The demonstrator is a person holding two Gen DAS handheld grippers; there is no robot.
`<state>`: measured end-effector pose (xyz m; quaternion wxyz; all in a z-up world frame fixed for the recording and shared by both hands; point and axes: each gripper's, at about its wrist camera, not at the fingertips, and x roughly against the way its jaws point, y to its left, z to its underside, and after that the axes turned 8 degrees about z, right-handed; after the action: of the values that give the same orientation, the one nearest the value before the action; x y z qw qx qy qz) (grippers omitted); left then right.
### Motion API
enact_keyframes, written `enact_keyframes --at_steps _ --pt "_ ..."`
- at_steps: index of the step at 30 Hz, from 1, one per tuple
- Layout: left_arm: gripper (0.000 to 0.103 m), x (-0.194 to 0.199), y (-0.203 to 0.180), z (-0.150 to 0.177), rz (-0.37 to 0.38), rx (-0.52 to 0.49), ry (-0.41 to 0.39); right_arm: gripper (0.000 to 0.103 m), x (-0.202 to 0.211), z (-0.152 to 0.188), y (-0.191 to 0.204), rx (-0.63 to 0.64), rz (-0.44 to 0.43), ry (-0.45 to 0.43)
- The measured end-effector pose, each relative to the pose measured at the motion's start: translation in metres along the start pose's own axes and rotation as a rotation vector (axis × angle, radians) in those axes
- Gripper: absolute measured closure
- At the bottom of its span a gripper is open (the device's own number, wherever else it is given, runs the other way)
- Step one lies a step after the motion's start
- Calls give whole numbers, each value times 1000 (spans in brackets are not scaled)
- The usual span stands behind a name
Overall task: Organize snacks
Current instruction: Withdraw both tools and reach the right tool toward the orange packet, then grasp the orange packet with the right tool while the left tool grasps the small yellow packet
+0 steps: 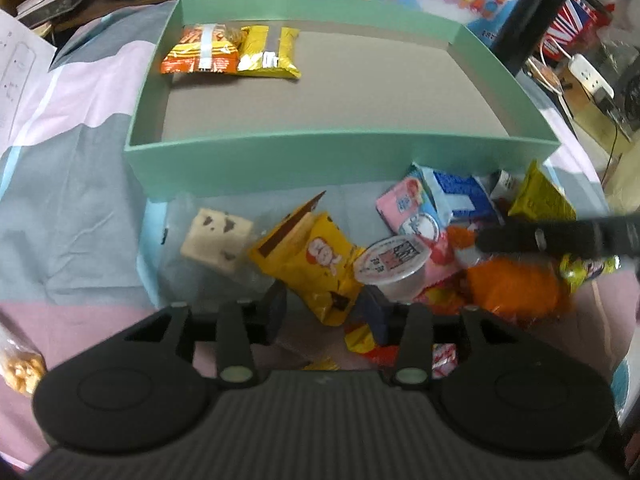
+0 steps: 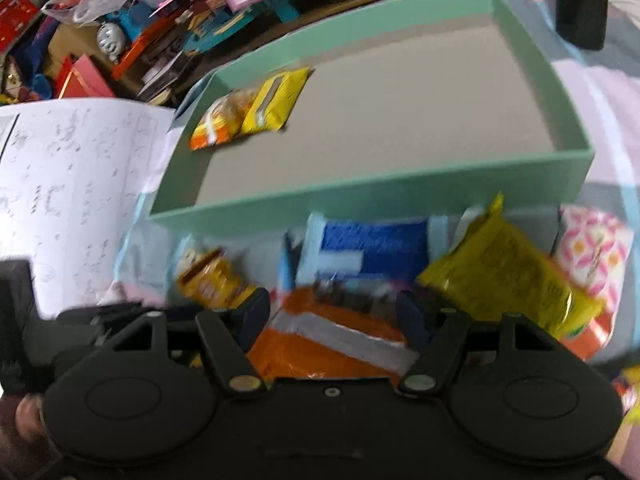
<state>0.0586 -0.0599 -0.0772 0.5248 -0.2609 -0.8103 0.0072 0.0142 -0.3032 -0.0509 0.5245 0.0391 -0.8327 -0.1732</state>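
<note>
Sorting loose snacks into the green box (image 1: 340, 152), whose far-left corner holds two packets. The right gripper (image 2: 332, 316) straddles an orange packet (image 2: 336, 344) in the near pile, fingers spread, apparently not yet pinching. The left gripper (image 1: 324, 308) hovers spread over a yellow packet (image 1: 316, 264). Next: close, lift, carry over the near wall.

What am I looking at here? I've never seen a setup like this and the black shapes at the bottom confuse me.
Those black shapes are two hand-held grippers, each with a fisheye camera looking along its fingers. One picture comes from the left gripper, open over a yellow snack packet and a sealed cup. The other comes from the right gripper, with an orange packet between its fingers; blur hides whether it grips. Loose snacks lie on a bedsheet before a green box holding two packets.
</note>
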Motion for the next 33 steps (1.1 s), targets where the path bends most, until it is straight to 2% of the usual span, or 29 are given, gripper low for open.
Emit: enact_keyframes --at_steps 2,5,8,10,12,13,16,18,20,22,25,26,27,28,30,33 --pt "60 -4 -2 -3 -9 5 -5 31 5 9 1 6 -8 6" --pt "59 -10 -1 -10 -24 44 -21 25 12 18 2 8 -8 9" --pt "53 -10 2 -13 -21 77 -34 24 16 24 7 38 -8 14" --pt "45 -7 5 -11 -12 83 -41 24 16 28 16 87 2 10" --pt "43 -5 9 -8 -20 93 -45 31 12 32 28 151 47 -7" --pt "43 -4 11 -7 -27 99 -45 43 10 34 32 178 74 -12" --pt "42 -1 14 -7 -33 112 -51 49 0 39 42 211 97 -9" --pt "42 1 11 -9 -46 81 -64 51 0 42 49 243 113 -25" --pt "40 3 5 -12 -70 32 -78 52 4 41 45 208 91 -38" --pt "34 2 0 -16 -97 -24 -81 52 9 37 34 142 62 -36" --pt "31 -6 -4 -21 -109 -58 -67 52 16 32 15 57 52 -51" --pt "32 -9 -5 -22 -113 -63 -67 52 19 31 9 32 48 -60" --pt "46 -13 -7 -23 -118 -74 -67 52 21 30 5 14 45 -66" --pt "71 -15 -10 -23 -115 -87 -62 52 23 30 1 0 45 -73" --pt "76 -15 -17 -21 -80 -112 -51 52 24 29 -4 -19 48 -85" --pt "77 -13 -24 -15 -60 -138 -40 52 23 27 -8 -38 45 -93"
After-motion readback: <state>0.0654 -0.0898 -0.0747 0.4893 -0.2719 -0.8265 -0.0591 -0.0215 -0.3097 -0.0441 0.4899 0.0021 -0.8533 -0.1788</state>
